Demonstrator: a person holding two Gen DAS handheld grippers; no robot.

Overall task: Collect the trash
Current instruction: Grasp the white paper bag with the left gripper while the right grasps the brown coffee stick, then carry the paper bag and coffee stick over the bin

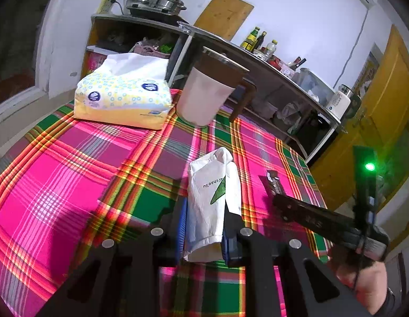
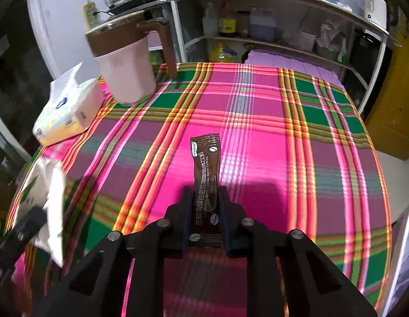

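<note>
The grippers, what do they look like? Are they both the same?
Yes, they match. The left gripper and right gripper are black angular frames with round silver bolts and dark blue finger pads. A green light glows on the right one. A dark sleeve shows by the wrist.

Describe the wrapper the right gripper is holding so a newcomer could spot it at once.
Start at the table with the pink and green plaid cloth. Near its middle, the right gripper is shut on a narrow brown coffee sachet. Unlike the white bag in the left gripper, it is dark, slim and printed with white lettering.
</note>
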